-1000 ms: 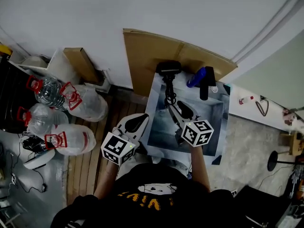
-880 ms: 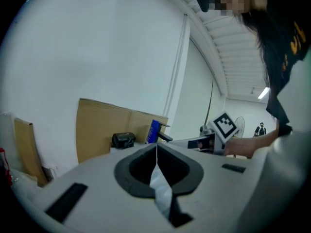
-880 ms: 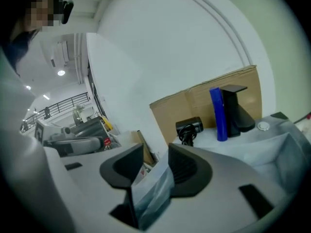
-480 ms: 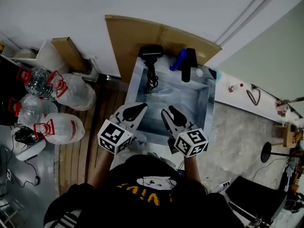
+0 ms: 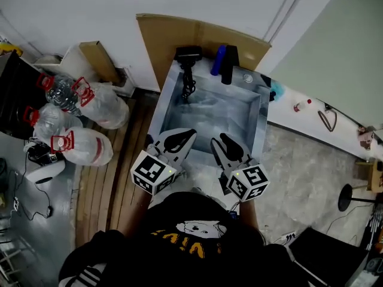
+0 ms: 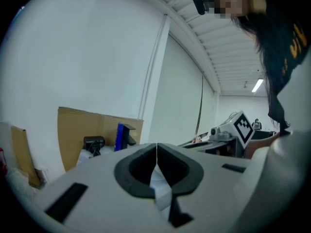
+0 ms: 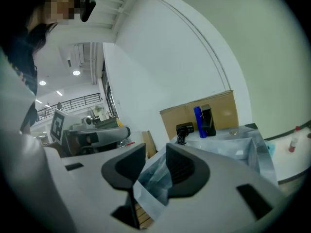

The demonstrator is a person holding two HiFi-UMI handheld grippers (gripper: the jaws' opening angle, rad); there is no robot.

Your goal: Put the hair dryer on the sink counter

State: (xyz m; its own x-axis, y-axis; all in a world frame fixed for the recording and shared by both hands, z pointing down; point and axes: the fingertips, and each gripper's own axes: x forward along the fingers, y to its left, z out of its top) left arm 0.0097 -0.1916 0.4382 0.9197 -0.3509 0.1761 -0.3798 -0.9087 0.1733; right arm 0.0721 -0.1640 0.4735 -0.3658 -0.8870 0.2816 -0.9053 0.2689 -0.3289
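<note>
The black hair dryer [image 5: 188, 55] lies on the far left corner of the silver sink counter [image 5: 258, 119], its coiled cord [image 5: 187, 88] trailing into the basin. It also shows small in the left gripper view [image 6: 93, 143] and the right gripper view [image 7: 184, 129]. Both grippers hover at the counter's near edge, well apart from the dryer. My left gripper [image 5: 190, 134] is shut and empty, its tips meeting [image 6: 156, 144]. My right gripper [image 5: 216, 140] has a gap between its jaws [image 7: 155, 149]; they are closing with nothing between them.
A blue bottle [image 5: 219, 60] and a black faucet-like block [image 5: 230, 64] stand at the counter's back edge, with cardboard [image 5: 173, 34] against the wall behind. Large water bottles [image 5: 78, 148] lie on the floor at left beside wooden slats [image 5: 119, 178].
Both grippers have drawn back from over the basin to the counter's near edge. The right gripper's jaws have narrowed. The hair dryer stays at the far left corner.
</note>
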